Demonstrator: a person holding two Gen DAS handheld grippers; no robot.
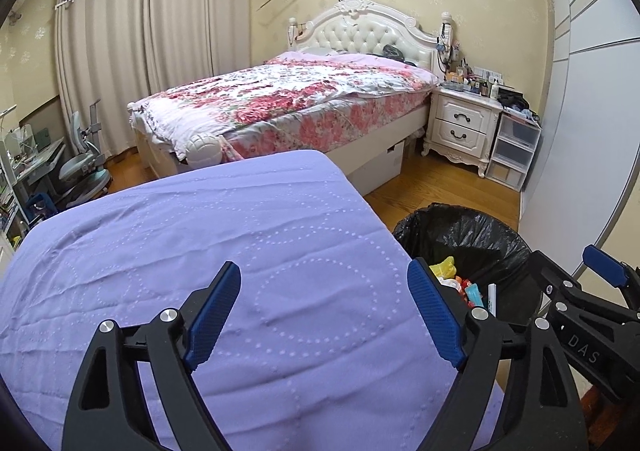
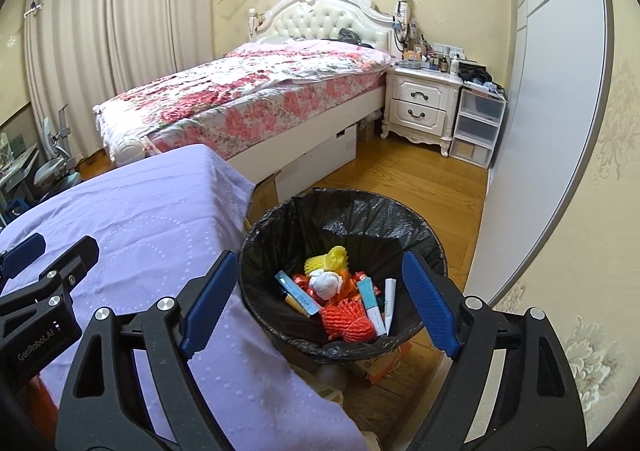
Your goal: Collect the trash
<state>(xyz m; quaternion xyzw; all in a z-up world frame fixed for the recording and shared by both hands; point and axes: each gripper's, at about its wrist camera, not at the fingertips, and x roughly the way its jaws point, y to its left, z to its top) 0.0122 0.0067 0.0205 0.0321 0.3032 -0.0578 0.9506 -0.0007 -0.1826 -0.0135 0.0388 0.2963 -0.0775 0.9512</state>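
Writing: "DAS" printed on the right gripper (image 1: 604,279) body as seen from the left wrist view; "GenRobot.AI" on the left gripper (image 2: 24,255) body in the right wrist view.

Left gripper: jaws spread wide, nothing between them, over the lilac quilted cover (image 1: 200,235).

Right gripper: jaws spread, empty, framing the trash bin (image 2: 352,219) with its black liner.

Bin stands on the wood floor (image 2: 420,179), just beside the cover's edge. Inside: orange foam net (image 2: 346,319), yellow foam net (image 2: 332,257), white wad (image 2: 326,285), 2 tubes, small wrappers.

Behind: floral bed (image 2: 248,91), white nightstand (image 2: 420,101) with 2 drawers, clear drawer unit (image 2: 478,127), beige curtains (image 2: 120,31).
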